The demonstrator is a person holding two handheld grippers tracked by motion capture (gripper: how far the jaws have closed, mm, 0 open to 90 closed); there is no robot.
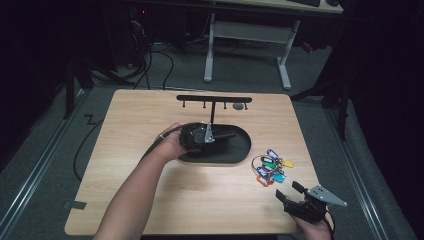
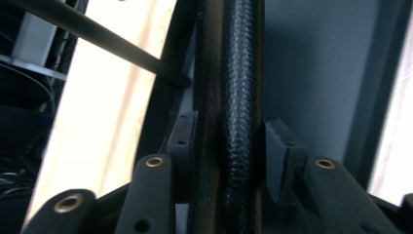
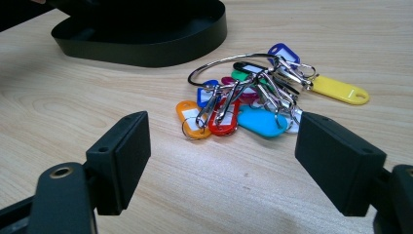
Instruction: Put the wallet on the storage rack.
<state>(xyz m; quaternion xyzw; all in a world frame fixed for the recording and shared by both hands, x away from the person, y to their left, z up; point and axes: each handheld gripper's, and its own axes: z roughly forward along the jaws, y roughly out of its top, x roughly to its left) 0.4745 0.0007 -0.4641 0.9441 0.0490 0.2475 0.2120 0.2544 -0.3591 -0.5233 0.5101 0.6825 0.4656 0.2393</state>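
Stand post (image 2: 234, 97) sits between the released left claw (image 2: 229, 161); right claw (image 3: 221, 165) gapes over wooden table (image 1: 150, 200).

Setting was a lab or test room rather than a home. A small wood-topped counter (image 1: 150, 200) stood alone on grey carpet (image 1: 45, 150), lit from above while the surrounding room stayed dark. Loose cables (image 1: 160, 60) trailed over the floor behind it, metal floor rails (image 1: 35, 170) ran along both sides, and a white-framed desk (image 1: 250, 35) stood at the back, all pointing to a recording rig.
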